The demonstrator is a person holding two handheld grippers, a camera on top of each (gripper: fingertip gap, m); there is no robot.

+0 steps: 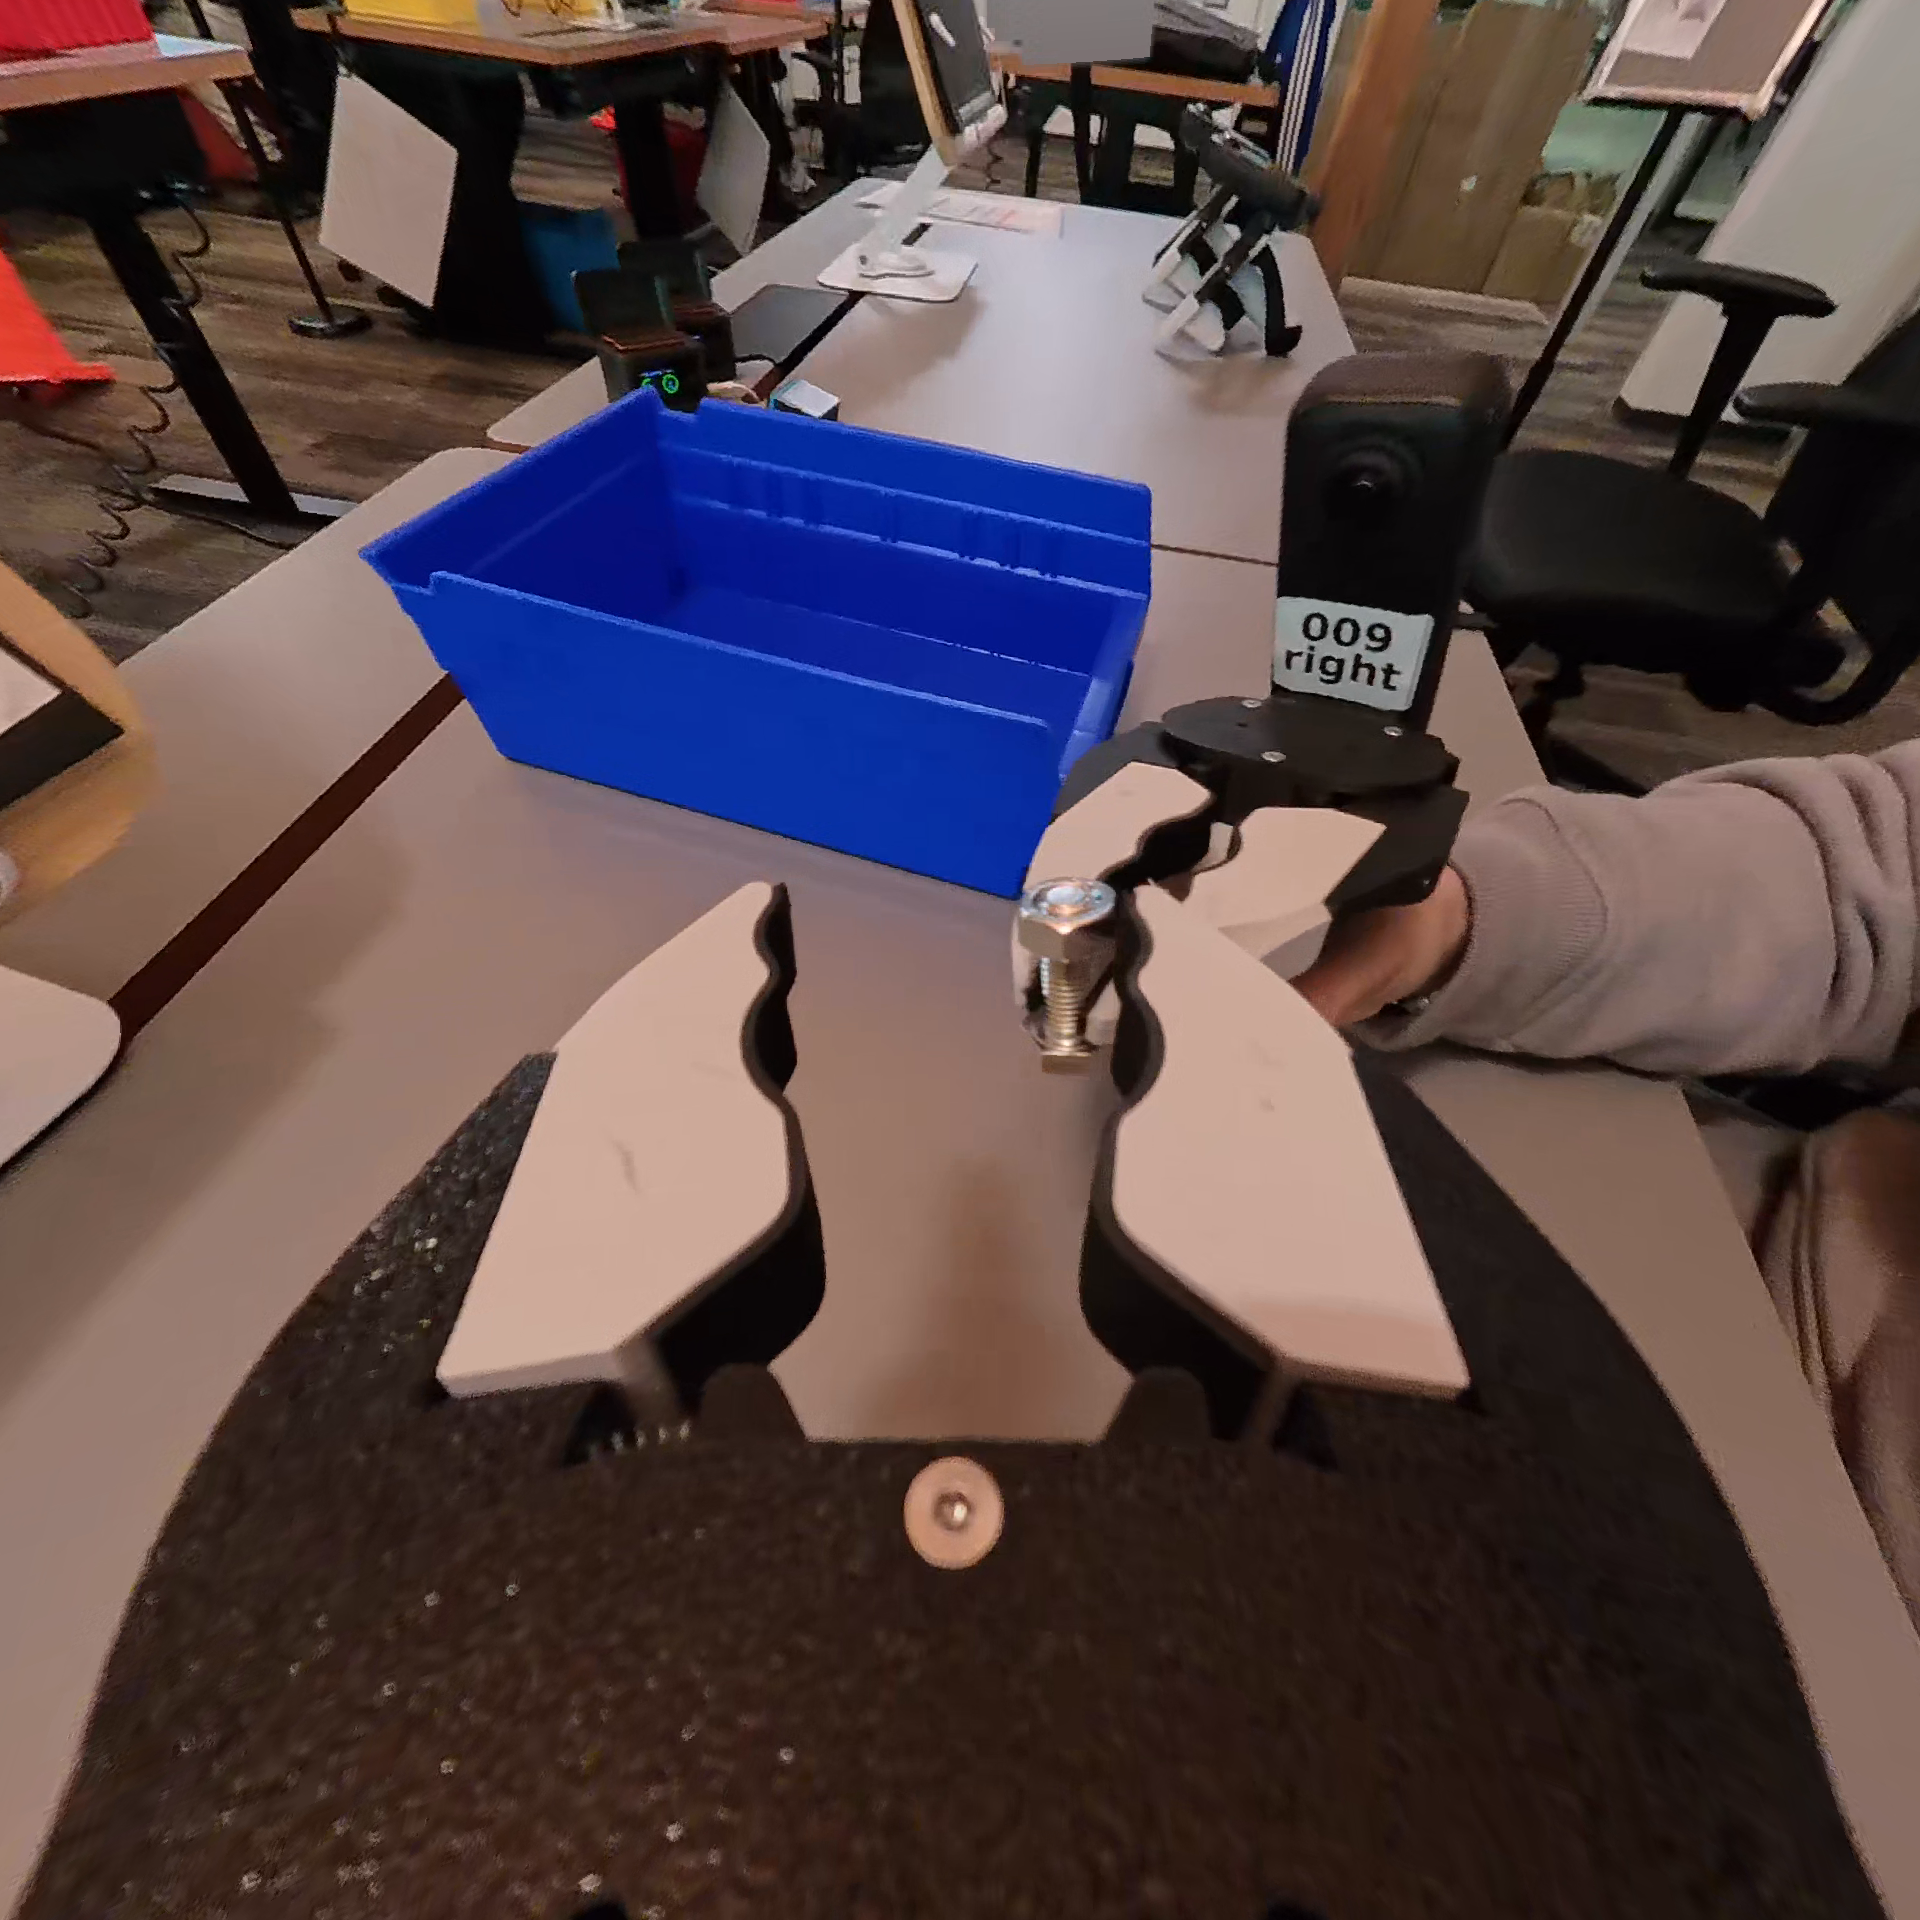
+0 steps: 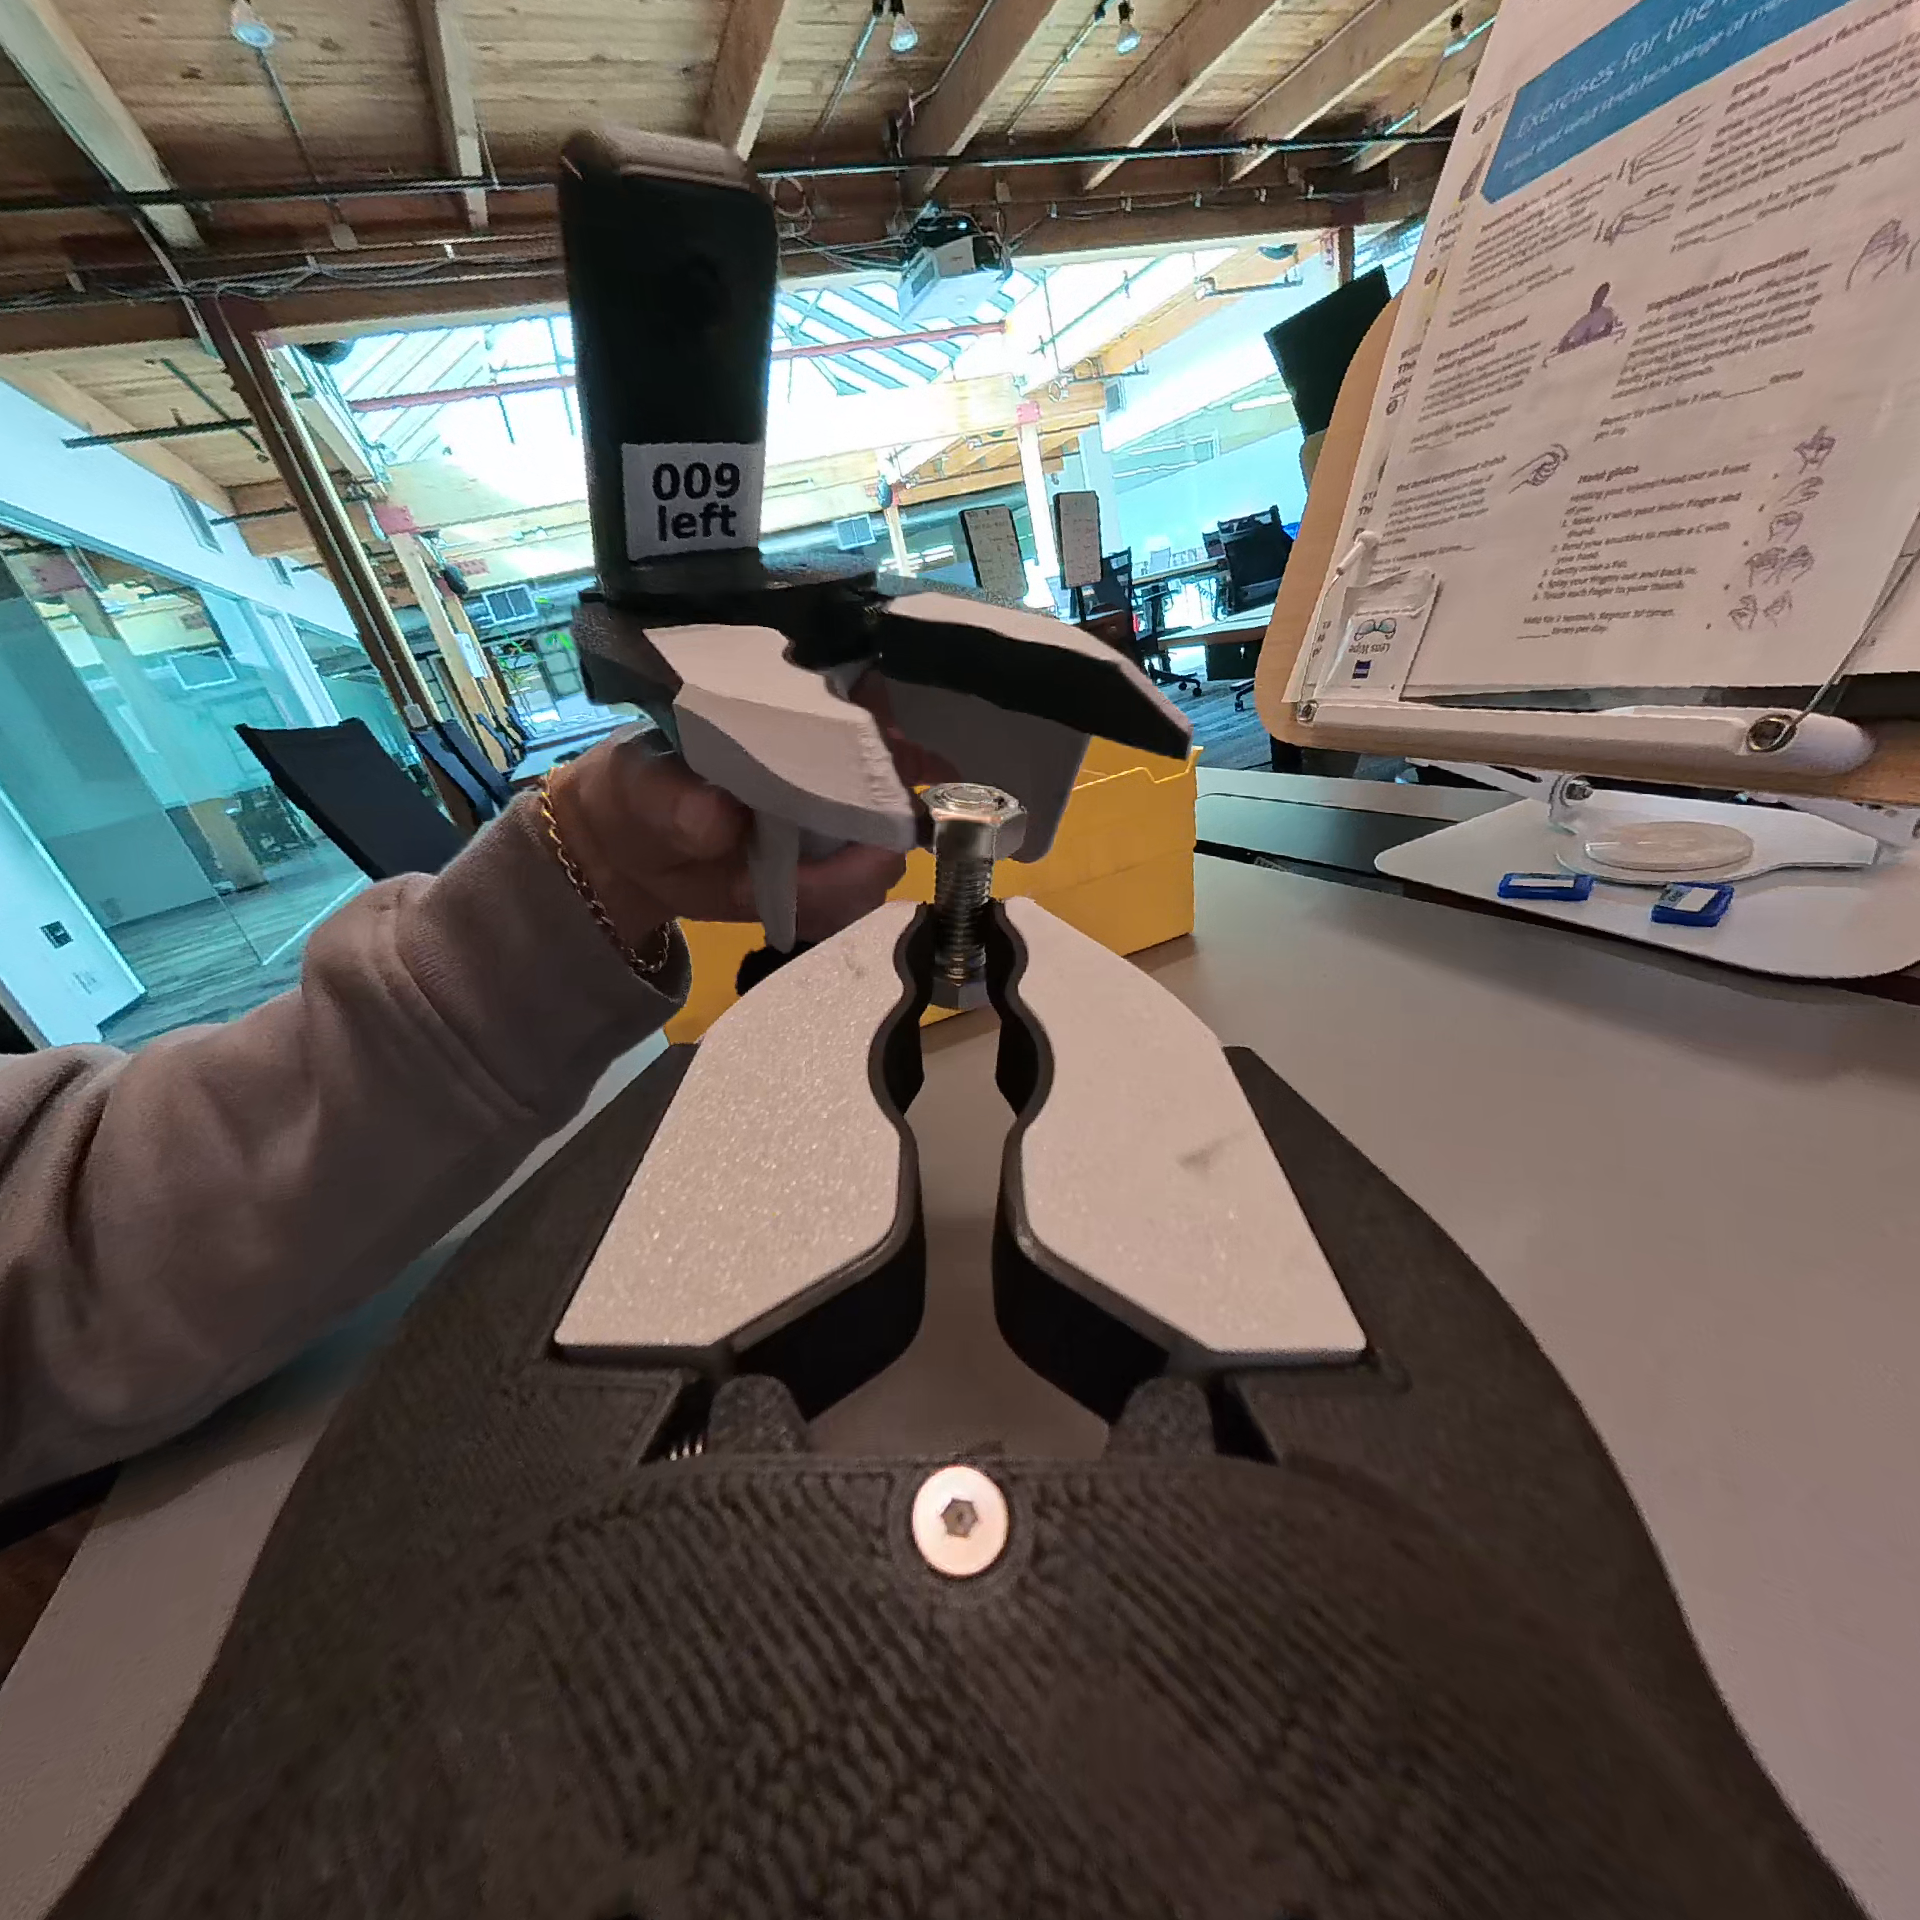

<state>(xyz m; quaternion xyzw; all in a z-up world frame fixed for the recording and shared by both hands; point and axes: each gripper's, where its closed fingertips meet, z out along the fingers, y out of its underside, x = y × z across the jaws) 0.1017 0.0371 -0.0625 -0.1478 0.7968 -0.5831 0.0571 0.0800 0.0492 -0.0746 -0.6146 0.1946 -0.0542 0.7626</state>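
Above the grey table (image 1: 364,935), the right gripper (image 2: 961,935) clamps the threaded shank of a steel bolt (image 2: 961,894) between its fingertips, the bolt upright with its hex head on top and a nut at the lower end. The left gripper (image 1: 951,935) is spread wide; its fingertips flank the bolt's head, one just beside it, without clamping it. A blue bin (image 1: 769,665) sits on the table just behind the bolt, and a yellow bin (image 2: 1122,862) stands behind it in the right wrist view.
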